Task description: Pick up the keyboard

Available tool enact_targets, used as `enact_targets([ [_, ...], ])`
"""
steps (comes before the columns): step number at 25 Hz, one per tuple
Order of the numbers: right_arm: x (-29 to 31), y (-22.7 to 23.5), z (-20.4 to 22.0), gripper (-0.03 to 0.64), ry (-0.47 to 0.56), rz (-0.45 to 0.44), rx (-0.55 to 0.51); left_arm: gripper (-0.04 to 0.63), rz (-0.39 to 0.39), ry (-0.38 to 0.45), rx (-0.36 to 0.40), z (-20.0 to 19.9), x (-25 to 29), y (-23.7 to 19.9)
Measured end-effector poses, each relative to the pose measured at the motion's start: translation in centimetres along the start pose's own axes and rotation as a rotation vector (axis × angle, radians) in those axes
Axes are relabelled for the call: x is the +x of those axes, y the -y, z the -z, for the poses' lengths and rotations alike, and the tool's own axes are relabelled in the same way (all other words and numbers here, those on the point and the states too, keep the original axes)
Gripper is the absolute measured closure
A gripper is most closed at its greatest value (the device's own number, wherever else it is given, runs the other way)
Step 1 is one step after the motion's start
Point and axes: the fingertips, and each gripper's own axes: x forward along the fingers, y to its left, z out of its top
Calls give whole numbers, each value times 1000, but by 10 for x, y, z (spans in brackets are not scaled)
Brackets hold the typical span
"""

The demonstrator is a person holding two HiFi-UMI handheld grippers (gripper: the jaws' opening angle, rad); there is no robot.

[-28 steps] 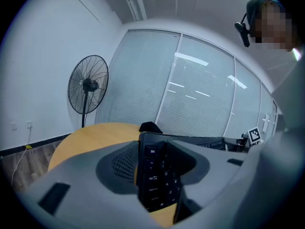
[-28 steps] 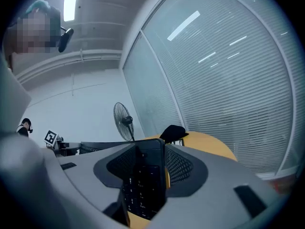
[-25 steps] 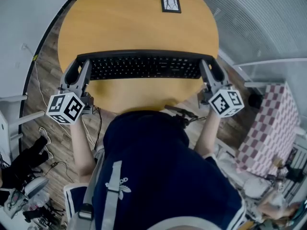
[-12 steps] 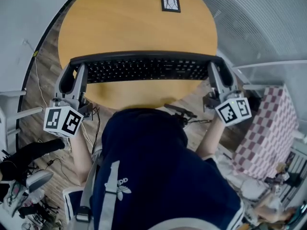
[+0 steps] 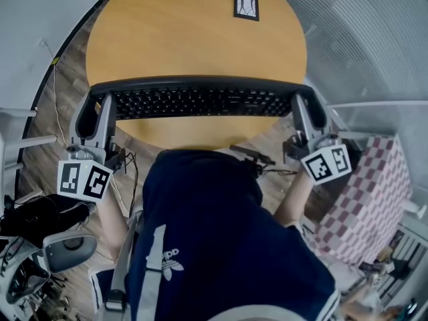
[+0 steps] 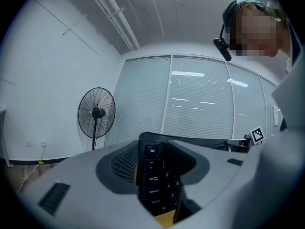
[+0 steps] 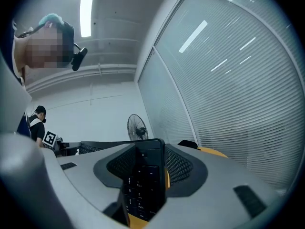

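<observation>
A round wooden table (image 5: pixel 194 39) stands on a wood-plank floor (image 5: pixel 65 112). A black pedestal fan (image 6: pixel 96 112) stands by a white wall (image 6: pixel 43 85), beside glass partitions with closed blinds (image 6: pixel 200 104). A strip light (image 7: pixel 87 4) glows on the ceiling. A pink-and-white checkered cloth (image 5: pixel 364 192) sits off the table's right edge.

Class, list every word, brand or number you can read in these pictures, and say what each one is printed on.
"Esc": on the corner key of the keyboard, left gripper view.
"Tab": on a key further down that column.
"adidas": under the trefoil logo on the person's dark top.
Remaining key legends in both gripper views: too small or blurred to read.
</observation>
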Motion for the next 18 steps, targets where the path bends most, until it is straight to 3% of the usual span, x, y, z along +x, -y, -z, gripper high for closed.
enact_targets([
  [18,-12,5,15,433,-46,-98,8,420,-96,16,-56,23,-44,23],
])
